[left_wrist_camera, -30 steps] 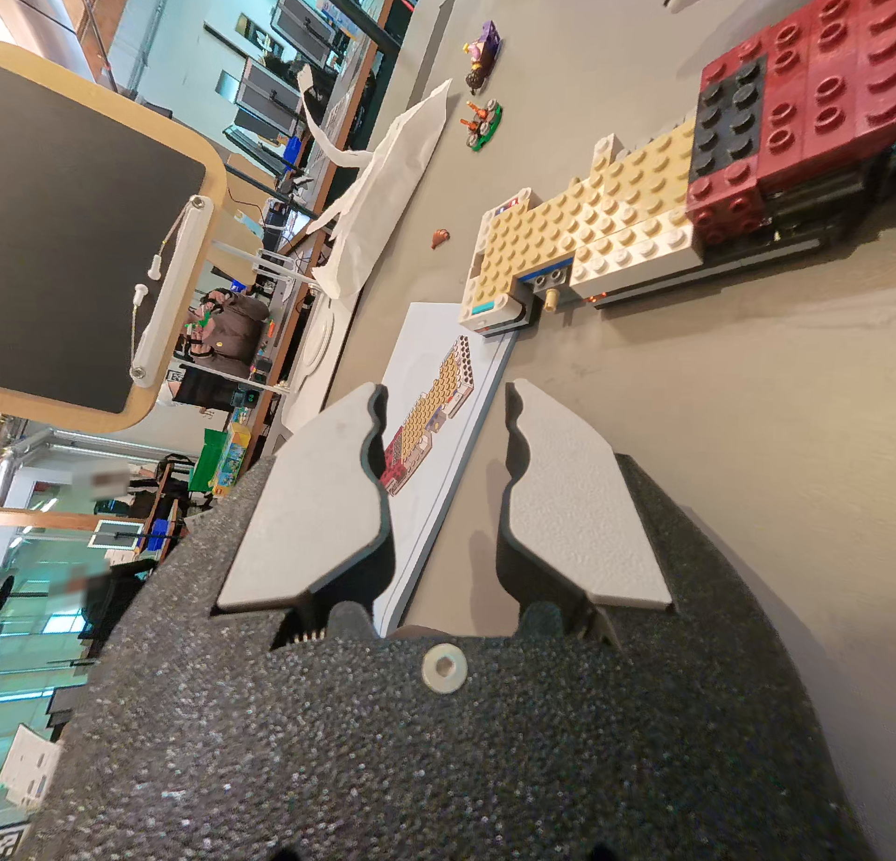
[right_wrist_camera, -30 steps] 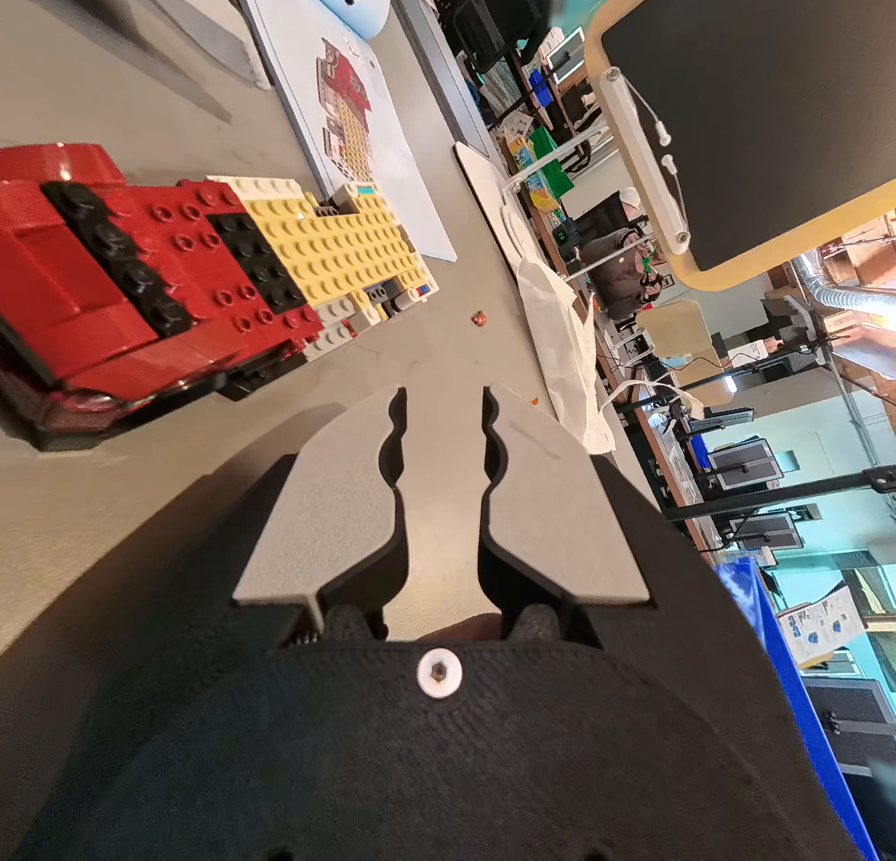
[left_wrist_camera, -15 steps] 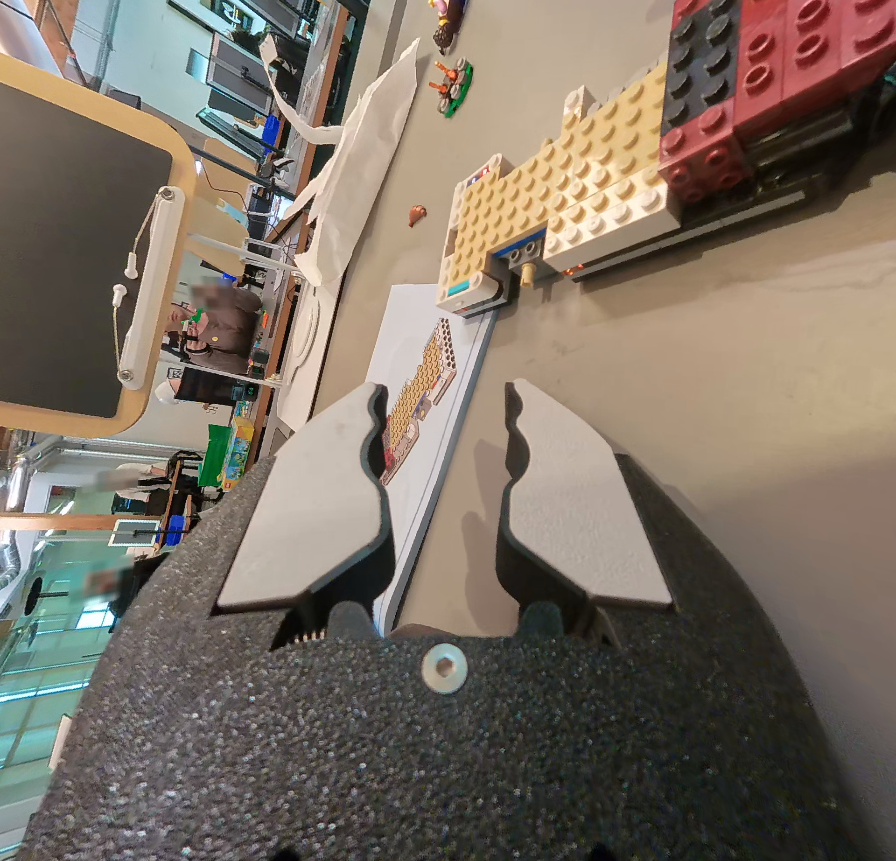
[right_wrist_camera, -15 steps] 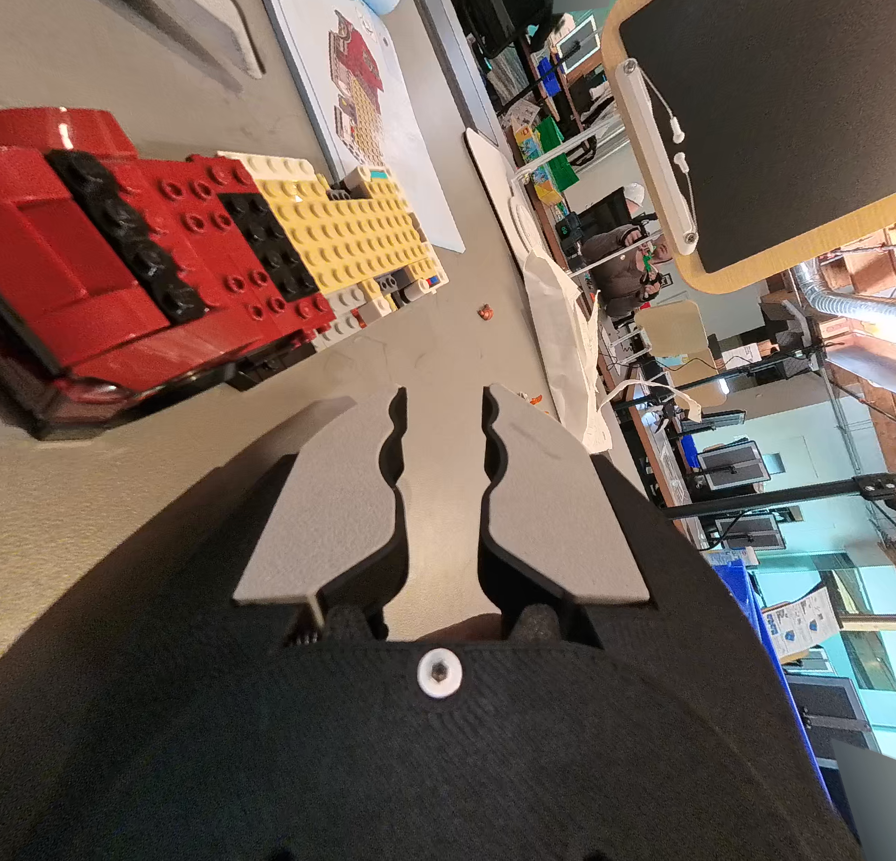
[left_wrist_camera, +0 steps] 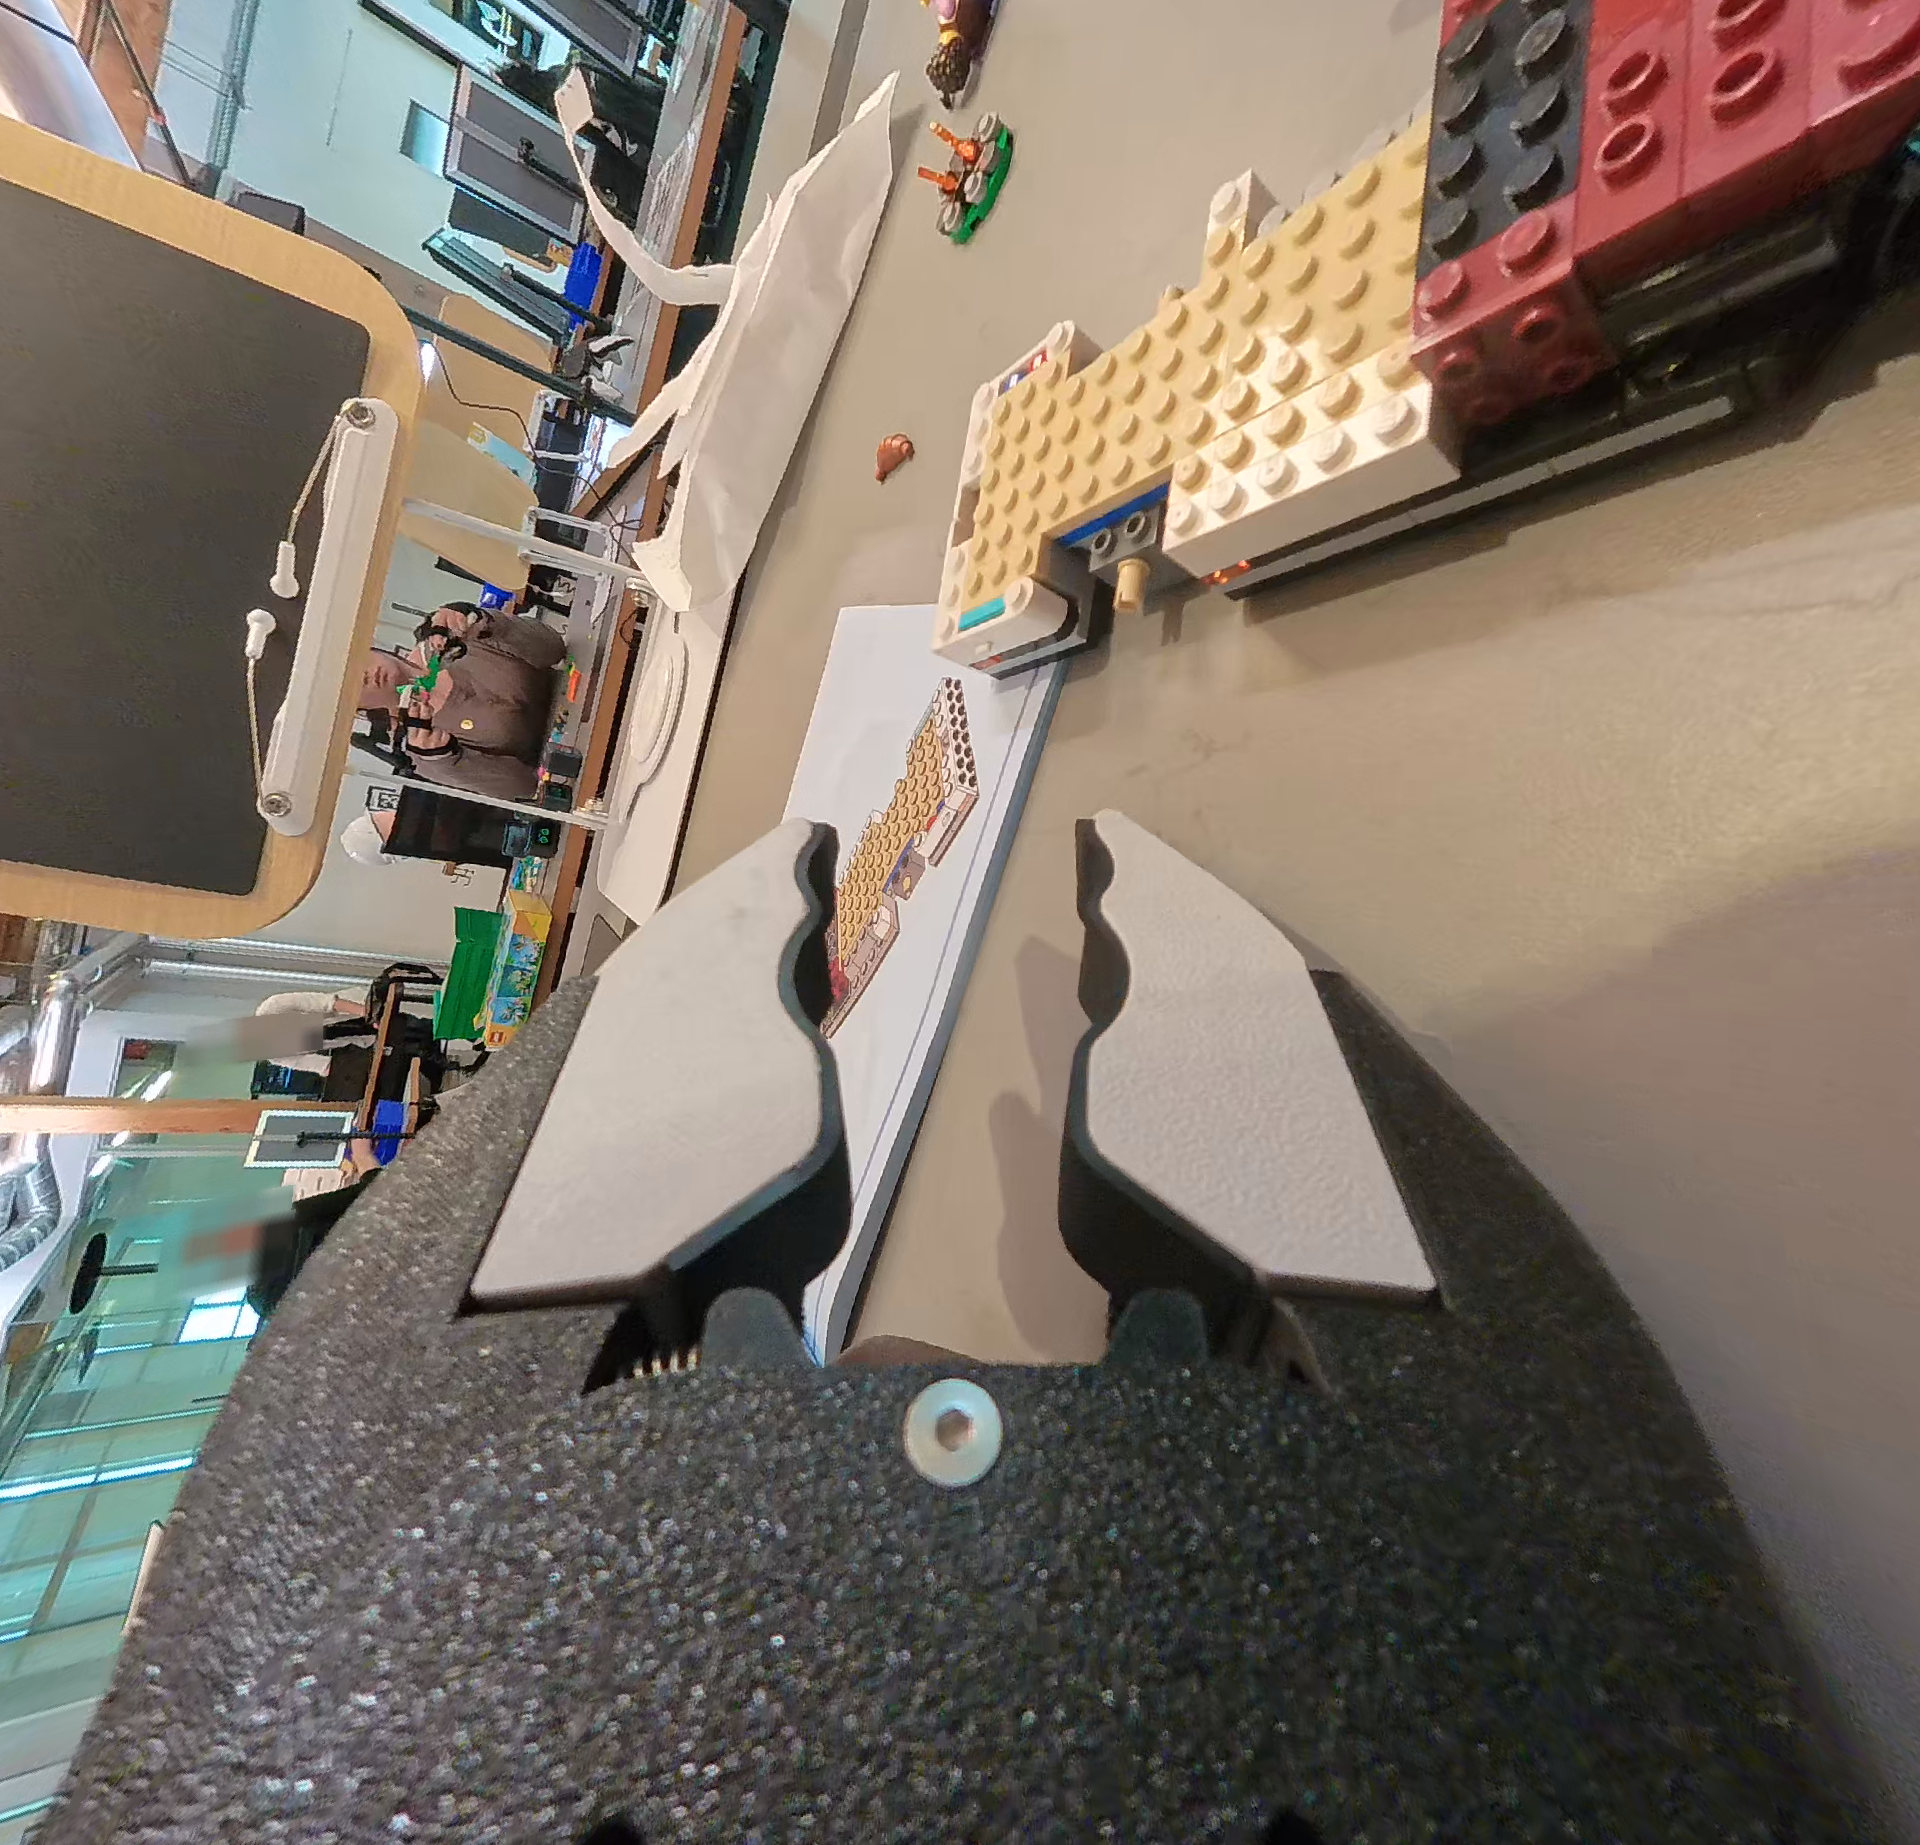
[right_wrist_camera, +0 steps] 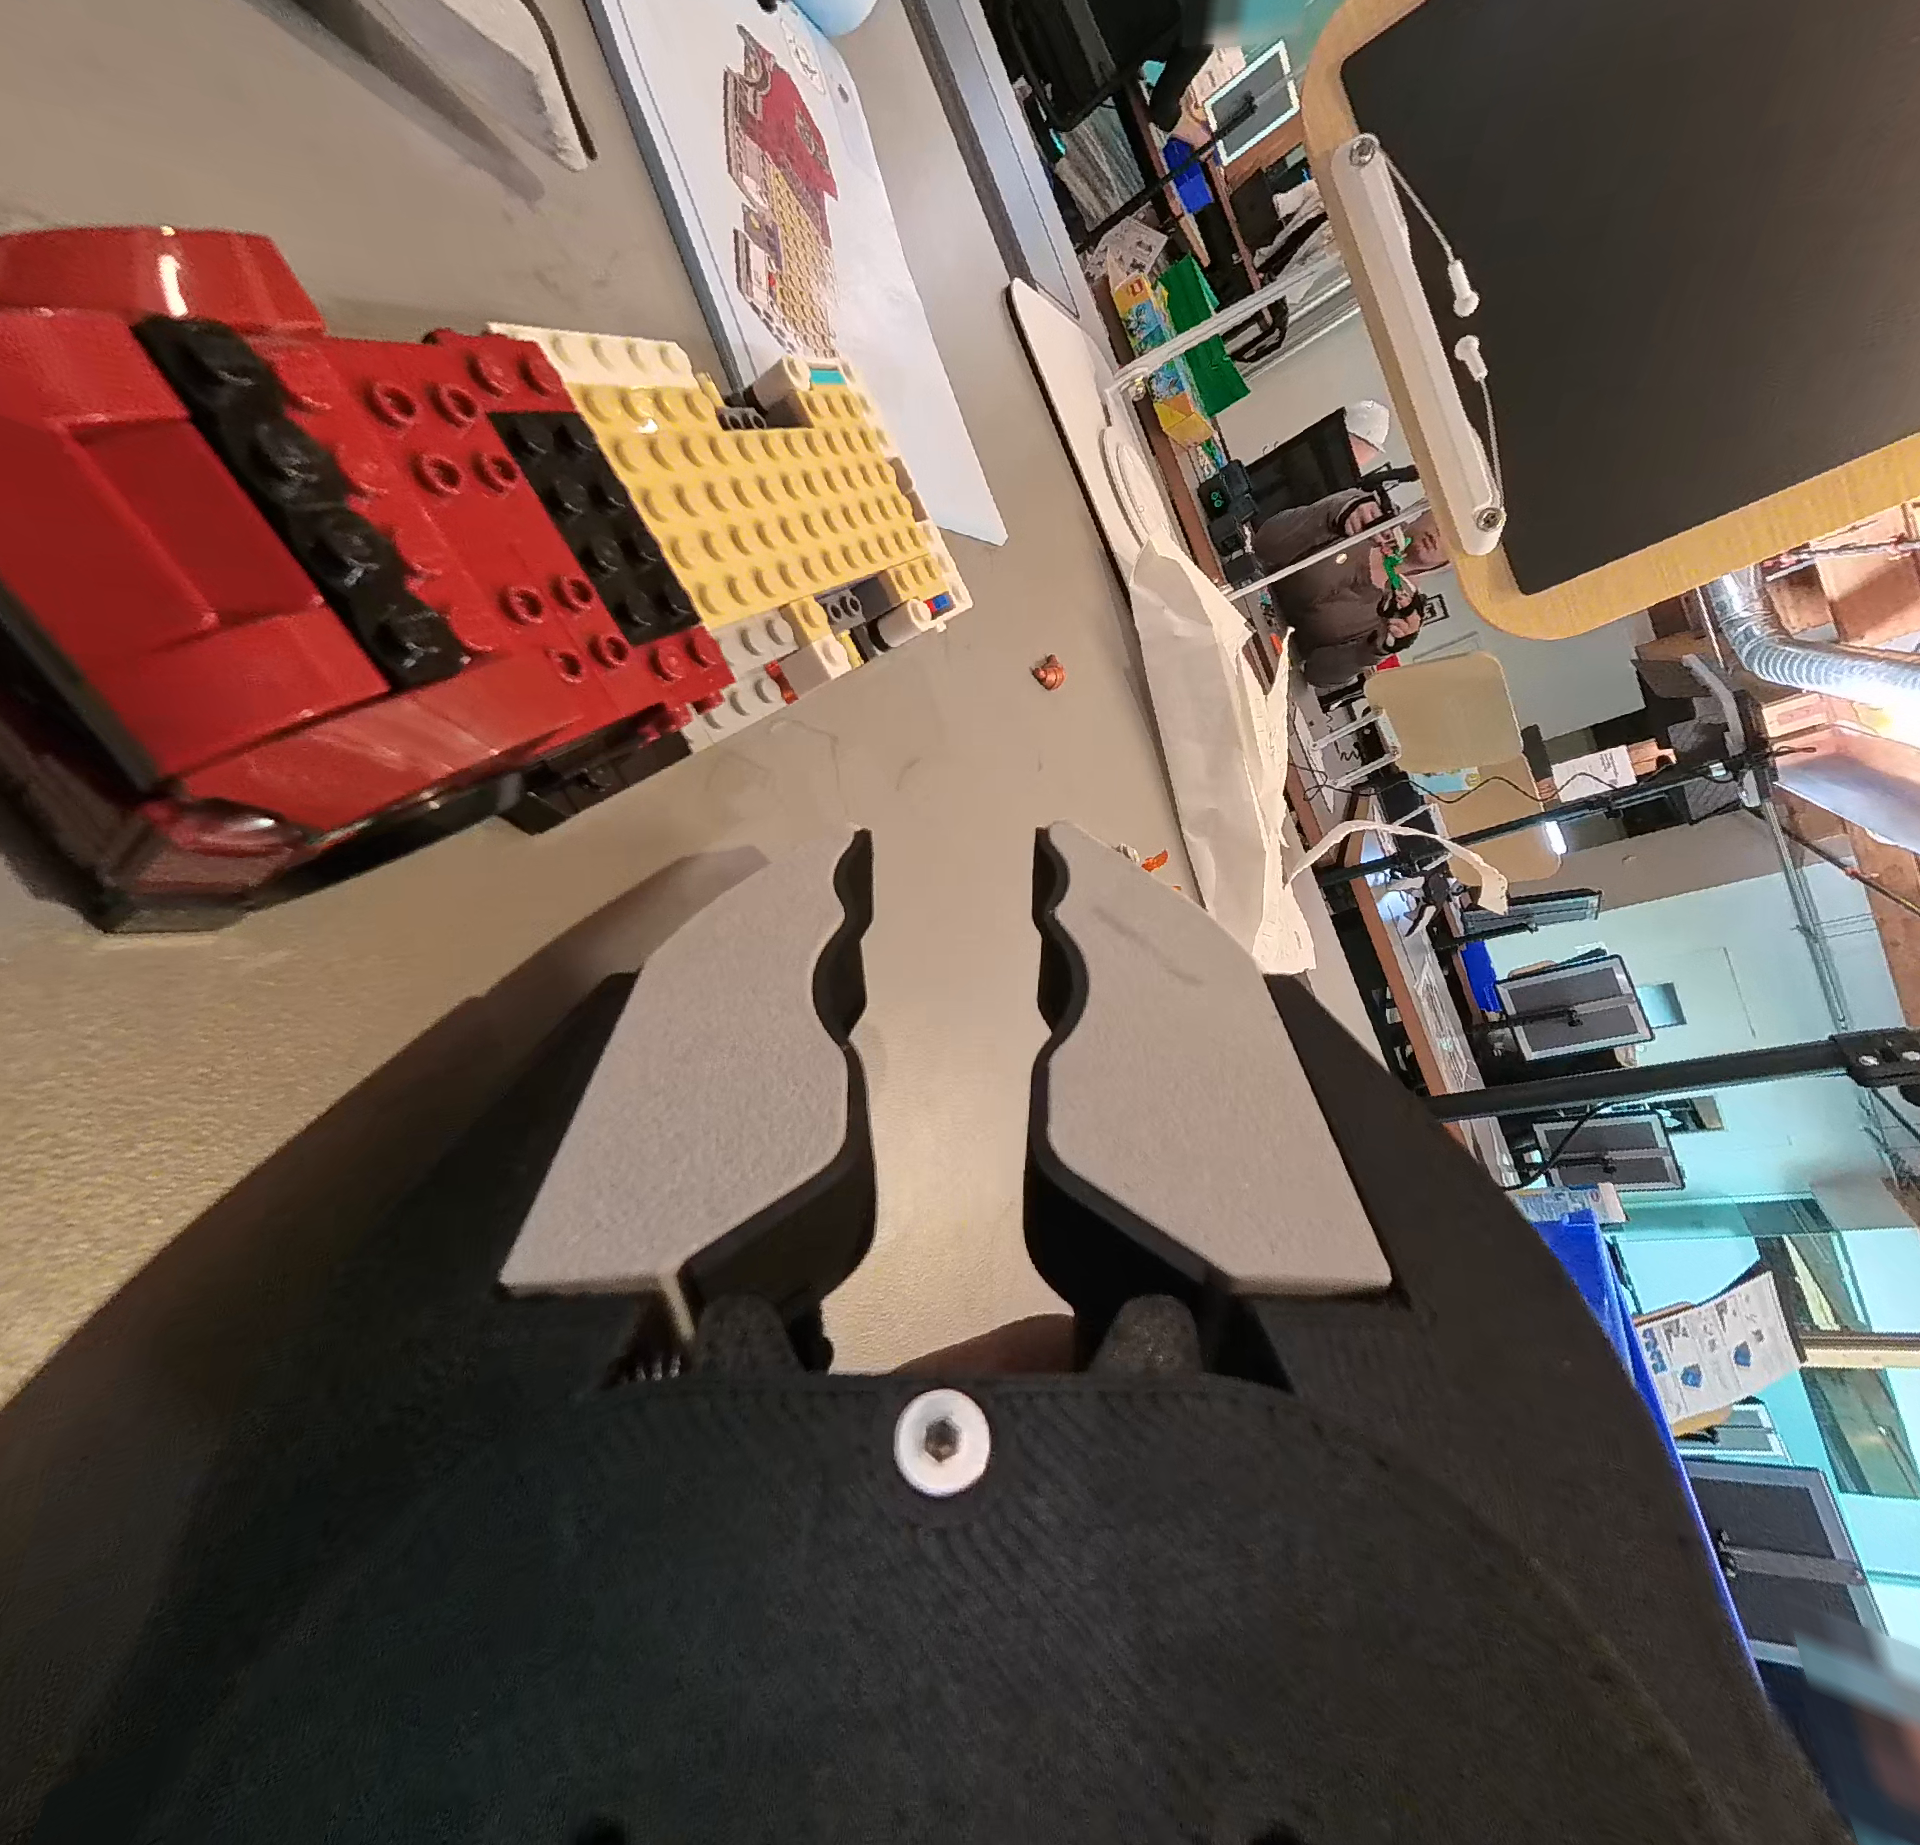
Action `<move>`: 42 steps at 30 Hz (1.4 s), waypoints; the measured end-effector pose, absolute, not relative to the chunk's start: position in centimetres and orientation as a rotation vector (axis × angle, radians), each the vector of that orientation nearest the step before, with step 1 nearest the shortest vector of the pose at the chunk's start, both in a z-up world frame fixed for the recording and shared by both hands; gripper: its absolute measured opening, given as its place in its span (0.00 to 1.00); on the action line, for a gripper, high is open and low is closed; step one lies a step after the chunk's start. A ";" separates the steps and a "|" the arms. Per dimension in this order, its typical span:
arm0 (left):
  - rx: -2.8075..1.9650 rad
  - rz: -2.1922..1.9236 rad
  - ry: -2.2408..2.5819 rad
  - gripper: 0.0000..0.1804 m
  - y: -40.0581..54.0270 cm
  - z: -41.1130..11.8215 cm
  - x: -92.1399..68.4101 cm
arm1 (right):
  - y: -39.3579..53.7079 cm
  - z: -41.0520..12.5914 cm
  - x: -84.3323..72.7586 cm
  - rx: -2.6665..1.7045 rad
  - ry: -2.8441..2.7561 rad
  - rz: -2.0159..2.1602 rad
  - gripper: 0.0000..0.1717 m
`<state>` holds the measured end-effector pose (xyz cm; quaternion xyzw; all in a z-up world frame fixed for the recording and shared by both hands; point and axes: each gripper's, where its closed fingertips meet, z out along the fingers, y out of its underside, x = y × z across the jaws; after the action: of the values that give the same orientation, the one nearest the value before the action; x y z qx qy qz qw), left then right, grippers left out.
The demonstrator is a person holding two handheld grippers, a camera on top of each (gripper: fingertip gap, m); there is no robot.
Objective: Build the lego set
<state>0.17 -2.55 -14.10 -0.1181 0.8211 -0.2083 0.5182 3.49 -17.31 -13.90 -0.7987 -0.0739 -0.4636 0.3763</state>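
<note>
A toy-brick vehicle (left_wrist_camera: 1299,361) with a tan studded deck, white side bricks and a dark red and black front lies on the grey table (left_wrist_camera: 1455,860). My left gripper (left_wrist_camera: 951,845) is open and empty above the edge of a white instruction sheet (left_wrist_camera: 914,860), short of the model's tan end. In the right wrist view the same model (right_wrist_camera: 416,548) lies to the upper left. My right gripper (right_wrist_camera: 951,855) is open and empty over bare table beside the model. A small brown piece (right_wrist_camera: 1049,671) lies beyond its fingertips.
A white paper bag (left_wrist_camera: 769,361) lies along the table's far side, with a small green-based piece (left_wrist_camera: 971,180) and a purple figure (left_wrist_camera: 961,19) near it. A black board on a wooden frame (left_wrist_camera: 156,507) and a seated person (left_wrist_camera: 468,694) are beyond the table. The tips of one gripper are about 15 cm away from the tips of the other.
Both views have shifted slightly against the brick model. The left jaws have narrowed a little. Nothing was taken hold of.
</note>
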 end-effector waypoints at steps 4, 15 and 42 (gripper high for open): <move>-0.272 -0.497 1.973 0.25 -2.8 -14.1 0.1 | -17.3 -13.9 3.3 -2.040 -0.203 -1.183 0.17; -0.284 -0.511 1.972 0.23 -2.7 -14.3 0.5 | -17.2 -14.0 3.3 -2.042 -0.209 -1.174 0.17; -0.247 -0.482 1.951 0.25 -3.3 -14.1 0.8 | -17.1 -14.1 2.6 -2.031 -0.257 -1.153 0.17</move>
<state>0.80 -3.30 -14.14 -0.1036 0.8172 -0.2018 0.5299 2.59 -17.07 -14.07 -0.7976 -0.1011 -0.4527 0.3856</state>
